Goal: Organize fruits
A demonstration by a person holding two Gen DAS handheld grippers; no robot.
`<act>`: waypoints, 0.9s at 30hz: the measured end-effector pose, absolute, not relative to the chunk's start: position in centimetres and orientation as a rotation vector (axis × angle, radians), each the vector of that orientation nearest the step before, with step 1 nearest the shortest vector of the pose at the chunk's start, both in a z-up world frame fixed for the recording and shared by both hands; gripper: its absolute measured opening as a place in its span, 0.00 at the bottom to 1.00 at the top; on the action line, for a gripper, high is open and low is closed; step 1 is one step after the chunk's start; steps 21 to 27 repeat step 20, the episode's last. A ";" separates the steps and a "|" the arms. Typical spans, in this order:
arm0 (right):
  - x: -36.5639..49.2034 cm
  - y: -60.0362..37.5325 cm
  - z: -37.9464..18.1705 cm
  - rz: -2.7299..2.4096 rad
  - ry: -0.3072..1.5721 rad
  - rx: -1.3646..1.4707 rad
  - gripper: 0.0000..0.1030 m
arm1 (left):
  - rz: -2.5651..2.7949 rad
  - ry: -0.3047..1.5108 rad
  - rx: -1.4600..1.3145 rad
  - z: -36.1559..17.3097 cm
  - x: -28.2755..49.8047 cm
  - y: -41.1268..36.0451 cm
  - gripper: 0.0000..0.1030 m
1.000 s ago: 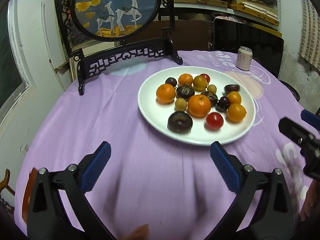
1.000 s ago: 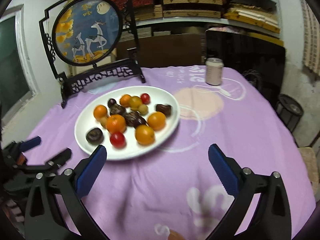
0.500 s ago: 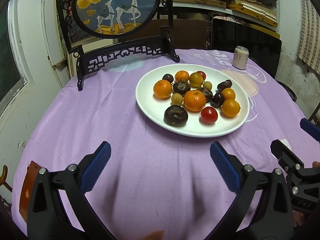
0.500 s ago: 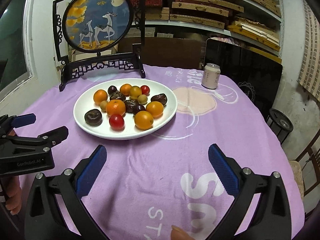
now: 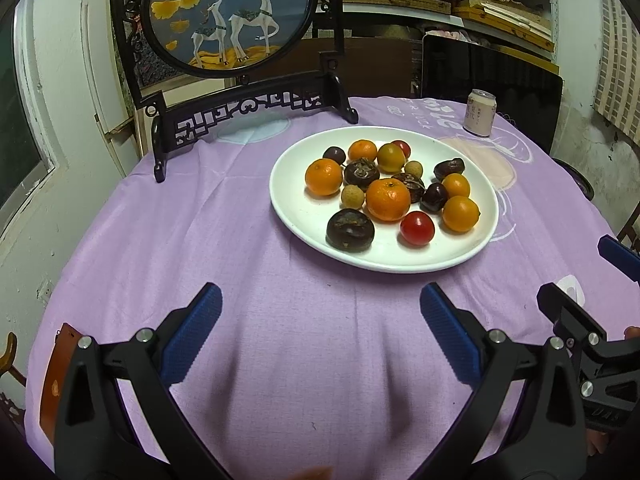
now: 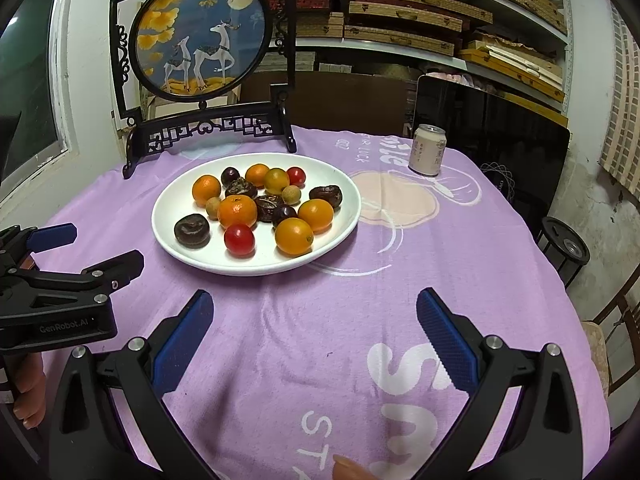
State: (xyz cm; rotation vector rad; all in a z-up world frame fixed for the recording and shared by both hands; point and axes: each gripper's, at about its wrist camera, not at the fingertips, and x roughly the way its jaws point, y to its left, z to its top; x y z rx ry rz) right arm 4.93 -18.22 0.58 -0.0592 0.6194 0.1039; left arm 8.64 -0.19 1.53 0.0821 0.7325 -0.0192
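Hand-held grippers [image 5: 320, 320] [image 6: 314, 322] agape, round glossy plate [image 5: 292, 216] w/ fruit [image 5: 388, 199]

"GenRobot.AI" on left gripper [image 6: 56, 256] body; "LUCK", "ST" printed on purple tablecloth [image 6: 400, 280].

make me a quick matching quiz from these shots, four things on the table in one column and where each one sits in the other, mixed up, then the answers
Things
1. drink can
2. red cherry tomato
3. deer screen on black stand
4. right hand-held gripper

Places
A. near part of the white plate, among the fruit
B. open over bare purple cloth, short of the plate
C. back edge of the table, behind the plate
D. far right of the table, off the plate

Pairs: 1-D, 2-A, 3-C, 4-B
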 end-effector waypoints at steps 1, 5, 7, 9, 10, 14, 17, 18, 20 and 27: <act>4.9 -18.2 0.6 0.104 0.619 -0.059 0.99 | -0.021 0.733 0.082 1.5 8.6 -0.2 0.98; 4.9 -18.2 0.6 0.103 0.619 -0.056 0.99 | -0.034 0.724 0.082 1.5 8.4 -0.4 0.98; 4.9 -18.3 0.6 0.104 0.618 -0.055 0.99 | -0.027 0.710 0.081 1.6 8.3 -0.3 0.98; 4.9 -18.3 0.6 0.103 0.617 -0.053 0.99 | -0.023 0.704 0.070 1.7 8.3 -0.1 0.98; 5.0 -18.3 0.6 0.102 0.618 -0.052 0.99 | -0.022 0.704 0.067 1.7 8.3 0.0 0.98; 5.0 -18.3 0.6 0.105 0.622 -0.050 0.99 | -0.034 0.730 0.065 1.5 8.7 -0.1 0.98; 5.0 -18.4 0.5 0.105 0.623 -0.049 0.99 | -0.033 0.735 0.068 1.4 8.7 -0.1 0.98; 5.0 -18.4 0.5 0.106 0.622 -0.049 0.99 | -0.032 0.736 0.066 1.5 8.7 -0.1 0.98; 5.0 -18.4 0.5 0.106 0.623 -0.047 0.99 | -0.030 0.737 0.060 1.5 8.7 0.0 0.98; 5.0 -18.4 0.5 0.106 0.623 -0.047 0.99 | -0.030 0.737 0.060 1.5 8.7 0.0 0.98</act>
